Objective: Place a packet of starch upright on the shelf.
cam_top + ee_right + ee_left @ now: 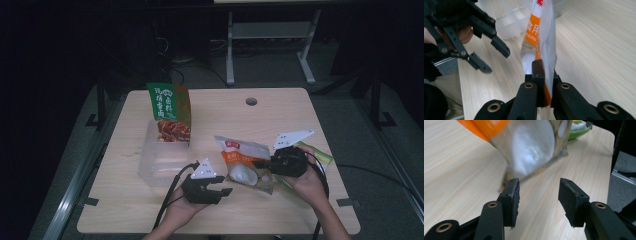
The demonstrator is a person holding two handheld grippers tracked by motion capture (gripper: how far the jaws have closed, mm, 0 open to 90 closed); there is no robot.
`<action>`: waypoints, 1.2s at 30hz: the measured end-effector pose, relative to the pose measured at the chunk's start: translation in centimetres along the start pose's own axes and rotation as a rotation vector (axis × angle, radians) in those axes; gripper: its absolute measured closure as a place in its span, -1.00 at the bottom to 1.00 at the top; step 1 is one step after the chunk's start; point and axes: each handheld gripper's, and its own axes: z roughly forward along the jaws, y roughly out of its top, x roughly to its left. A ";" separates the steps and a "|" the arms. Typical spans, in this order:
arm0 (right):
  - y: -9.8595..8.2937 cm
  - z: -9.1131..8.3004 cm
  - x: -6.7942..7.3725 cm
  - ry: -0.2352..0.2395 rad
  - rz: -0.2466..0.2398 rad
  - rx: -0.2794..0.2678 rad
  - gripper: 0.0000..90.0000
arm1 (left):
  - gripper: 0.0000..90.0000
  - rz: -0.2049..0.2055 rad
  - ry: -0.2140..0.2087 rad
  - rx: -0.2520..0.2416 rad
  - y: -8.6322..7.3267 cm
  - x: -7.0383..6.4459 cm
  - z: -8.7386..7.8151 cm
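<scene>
Right fingers (544, 75) clamped on orange pouch (541, 32), left fingers (537, 195) spread, green packet (172, 112) standing in clear tub (150, 165)

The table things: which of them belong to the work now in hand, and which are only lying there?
In the work:
- orange snack bag, clamped by the right gripper
- left gripper, open beside that bag

Only lying there:
- clear plastic box
- green packet standing in that box
- green wrapper beside the right hand

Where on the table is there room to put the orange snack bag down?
Bare wood lies along the far edge around the round hole, and at the near left corner beside the left claw. It is crowded around the clear tub, orange snack bag and right claw.
</scene>
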 end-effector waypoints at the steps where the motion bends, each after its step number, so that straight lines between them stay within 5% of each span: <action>1: 0.2 0.0 0.0 0.006 0.000 -0.005 1.00 | 0.12 -0.003 -0.005 0.007 -0.2 0.0 -0.1; 11: 2.6 0.5 -0.1 0.019 -0.013 -0.032 1.00 | 0.04 0.029 -0.003 -0.009 -1.8 -0.3 -1.4; 17: 4.6 0.9 0.3 0.042 -0.039 -0.045 1.00 | 0.03 0.016 -0.015 -0.023 -2.3 -0.3 -1.6; 36: 11.1 3.5 0.9 0.109 -0.109 -0.101 1.00 | -0.01 0.029 -0.032 -0.027 -2.6 -0.7 -1.7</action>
